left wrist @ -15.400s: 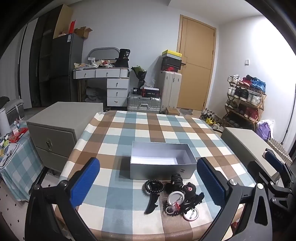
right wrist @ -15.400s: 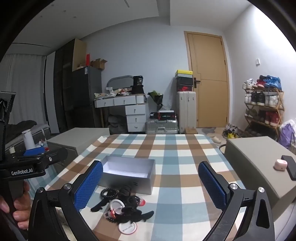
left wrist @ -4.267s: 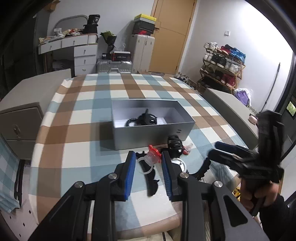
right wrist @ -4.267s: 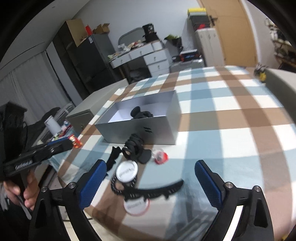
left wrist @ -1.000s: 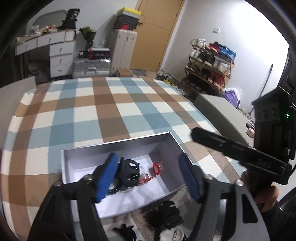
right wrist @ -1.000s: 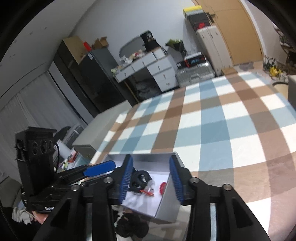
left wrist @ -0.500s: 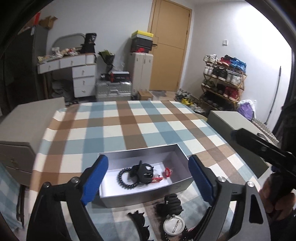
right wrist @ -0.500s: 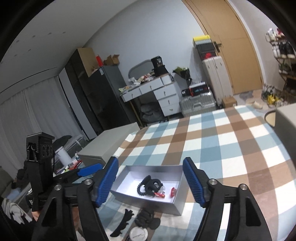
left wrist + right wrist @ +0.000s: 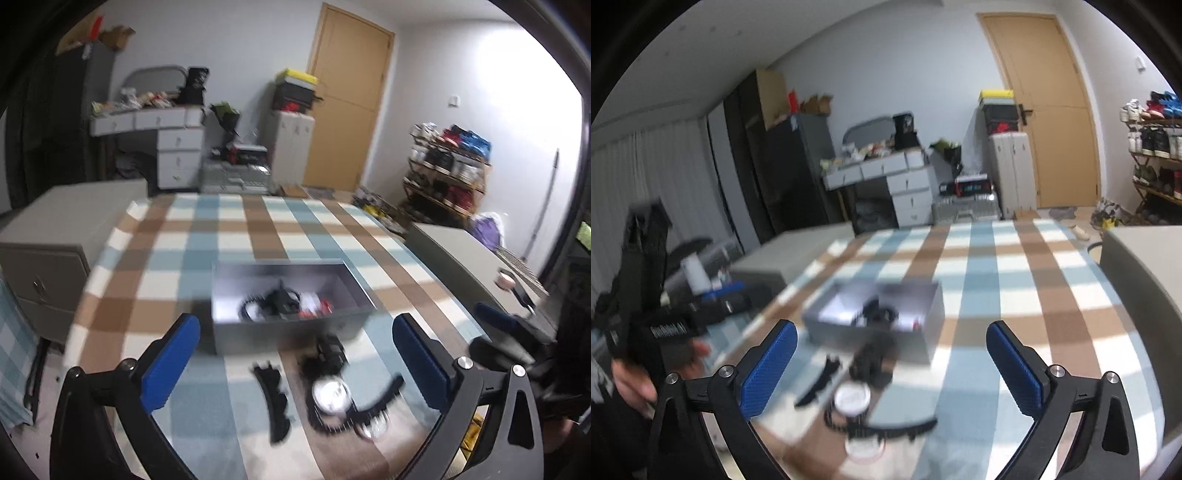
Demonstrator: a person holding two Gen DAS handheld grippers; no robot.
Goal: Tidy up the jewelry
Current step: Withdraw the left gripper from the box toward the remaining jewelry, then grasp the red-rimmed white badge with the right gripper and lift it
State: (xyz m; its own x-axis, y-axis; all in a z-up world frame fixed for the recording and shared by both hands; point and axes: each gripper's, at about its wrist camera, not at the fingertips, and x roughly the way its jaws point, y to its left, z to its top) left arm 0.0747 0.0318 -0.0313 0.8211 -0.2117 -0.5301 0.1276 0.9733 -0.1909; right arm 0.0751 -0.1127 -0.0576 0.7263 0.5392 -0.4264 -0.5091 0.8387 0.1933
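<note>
**Light pieces left in front of the box**

Both hand-held grippers are opening, jaws wide and nothing between them: the left hand-held gripper (image 9: 295, 354) and the right hand-held gripper (image 9: 892, 354) hover over the checked surface (image 9: 236, 236).

The one grey box (image 9: 291, 332) already holds a dark beaded band, a black clip and something small and red, too blurred to count surely. In front of it lie, as far as we can tell, five or so loose pieces: a black comb clip (image 9: 273, 391), a chunky black claw clip (image 9: 330, 354), a round badge (image 9: 330, 393), a long curved clip (image 9: 380, 395), and perhaps a second badge.

We judge them light, stiff and slick; take each across its narrow middle.
</note>
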